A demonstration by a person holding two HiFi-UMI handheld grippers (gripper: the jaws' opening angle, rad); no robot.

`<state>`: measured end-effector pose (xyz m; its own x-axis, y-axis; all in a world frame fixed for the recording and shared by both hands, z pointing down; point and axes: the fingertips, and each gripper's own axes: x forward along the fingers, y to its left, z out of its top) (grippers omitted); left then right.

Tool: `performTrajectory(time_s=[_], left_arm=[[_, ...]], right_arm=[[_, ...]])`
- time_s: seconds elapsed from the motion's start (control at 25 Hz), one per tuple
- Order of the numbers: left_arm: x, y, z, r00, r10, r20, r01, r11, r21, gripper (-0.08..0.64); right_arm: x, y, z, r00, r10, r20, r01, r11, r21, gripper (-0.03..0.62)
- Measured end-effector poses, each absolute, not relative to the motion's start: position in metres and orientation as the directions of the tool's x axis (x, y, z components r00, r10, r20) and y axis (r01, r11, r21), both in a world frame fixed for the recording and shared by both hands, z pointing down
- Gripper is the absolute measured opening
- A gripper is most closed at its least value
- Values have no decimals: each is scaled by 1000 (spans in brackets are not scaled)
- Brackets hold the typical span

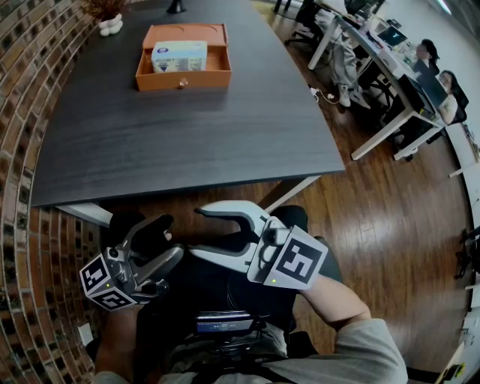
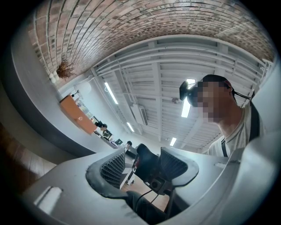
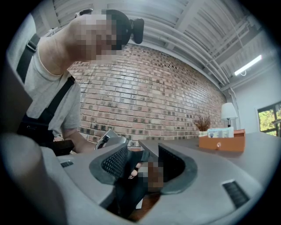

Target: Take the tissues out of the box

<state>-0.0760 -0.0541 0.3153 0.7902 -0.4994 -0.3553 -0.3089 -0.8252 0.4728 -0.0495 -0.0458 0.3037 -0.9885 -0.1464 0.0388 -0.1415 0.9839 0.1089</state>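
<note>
An orange open-topped box stands at the far end of the dark table, with a pale blue tissue pack lying inside it. Both grippers are held low over the person's lap, below the table's near edge and far from the box. My left gripper is open and empty. My right gripper is open too, its white jaws pointing left toward the other one. The box with the tissue pack shows small at the right of the right gripper view. In the left gripper view the box appears far off.
A brick wall runs along the table's left side. A small plant in a white pot stands at the far left corner. Office desks with seated people fill the right, across the wooden floor. A lamp stands behind the box.
</note>
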Motion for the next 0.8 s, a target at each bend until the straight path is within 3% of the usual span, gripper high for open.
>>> performTrajectory(time_s=[0.8], left_arm=[[-74,-56,319,793,-503,-345,-308,-818,485,241]], right_arm=[[-51,-44,309,-990,-129,62,-122,987,109,221]])
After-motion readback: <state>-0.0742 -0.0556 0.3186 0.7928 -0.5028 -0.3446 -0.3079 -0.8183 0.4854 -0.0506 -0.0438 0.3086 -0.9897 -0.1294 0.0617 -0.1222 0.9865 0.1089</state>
